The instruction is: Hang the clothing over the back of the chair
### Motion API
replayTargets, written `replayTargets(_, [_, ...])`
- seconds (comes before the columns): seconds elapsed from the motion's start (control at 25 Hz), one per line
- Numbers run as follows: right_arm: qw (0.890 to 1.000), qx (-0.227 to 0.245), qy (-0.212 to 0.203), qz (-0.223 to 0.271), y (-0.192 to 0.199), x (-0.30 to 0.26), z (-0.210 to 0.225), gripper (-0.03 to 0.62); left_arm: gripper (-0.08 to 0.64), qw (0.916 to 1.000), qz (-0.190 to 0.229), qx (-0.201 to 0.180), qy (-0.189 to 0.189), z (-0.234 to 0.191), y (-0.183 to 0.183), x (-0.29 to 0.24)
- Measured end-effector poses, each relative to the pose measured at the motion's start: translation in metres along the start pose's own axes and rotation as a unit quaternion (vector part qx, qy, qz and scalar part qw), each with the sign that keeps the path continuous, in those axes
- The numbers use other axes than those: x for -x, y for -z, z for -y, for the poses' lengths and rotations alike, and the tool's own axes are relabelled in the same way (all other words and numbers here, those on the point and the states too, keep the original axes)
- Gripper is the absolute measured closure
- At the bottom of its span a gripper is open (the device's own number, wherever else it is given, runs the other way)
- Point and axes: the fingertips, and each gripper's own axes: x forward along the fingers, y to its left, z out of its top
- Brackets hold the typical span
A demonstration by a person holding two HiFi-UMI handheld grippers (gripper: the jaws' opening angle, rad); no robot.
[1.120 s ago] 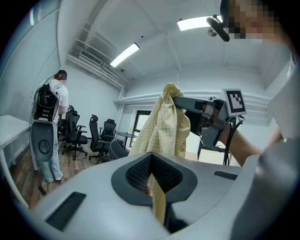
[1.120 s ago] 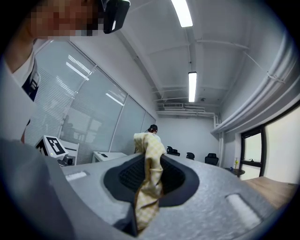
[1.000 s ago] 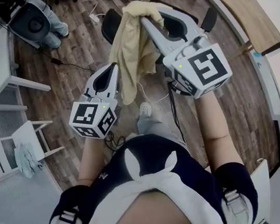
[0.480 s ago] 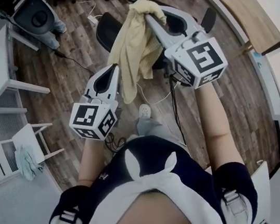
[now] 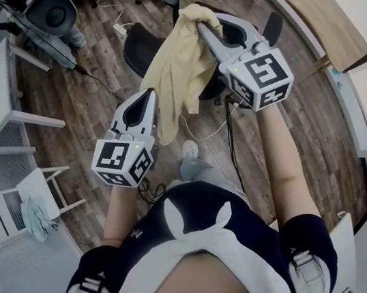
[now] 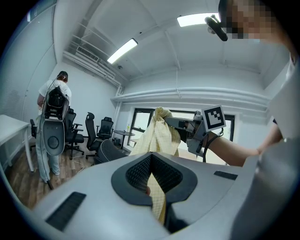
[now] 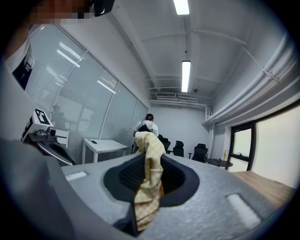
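Now, nearest us, the left tool (image 5: pixel 150 93) is clamped on a side edge of the yellow garment (image 5: pixel 178 72), keeping it spread. Further out, the right tool (image 5: pixel 201 25) pinches the bunched top and holds it high (so the cloth hangs free of the floor). Beyond and below both tools waits the black chair (image 5: pixel 138 47), and the garment isn't over its back yet.

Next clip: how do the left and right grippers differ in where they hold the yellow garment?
The right gripper pinches the bunched top of the yellow garment, reaching out over the black chair; the left gripper pinches a lower edge, closer to the person's body. Both are shut on the garment.
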Motion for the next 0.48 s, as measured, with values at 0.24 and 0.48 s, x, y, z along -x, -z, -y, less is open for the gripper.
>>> replayTargets(0.24, [1.0, 0.004, 0.003, -0.017, 0.007, -0.014, -0.009, 0.526, 0.557, 1.0, 0.003, 0.005, 0.006, -0.015, -0.004, 0.009])
replayTargets(0.48, [1.0, 0.0, 0.002, -0.028, 0.023, -0.022, 0.005, 0.526, 0.557, 0.9999, 0.001, 0.004, 0.01, -0.018, -0.007, -0.007])
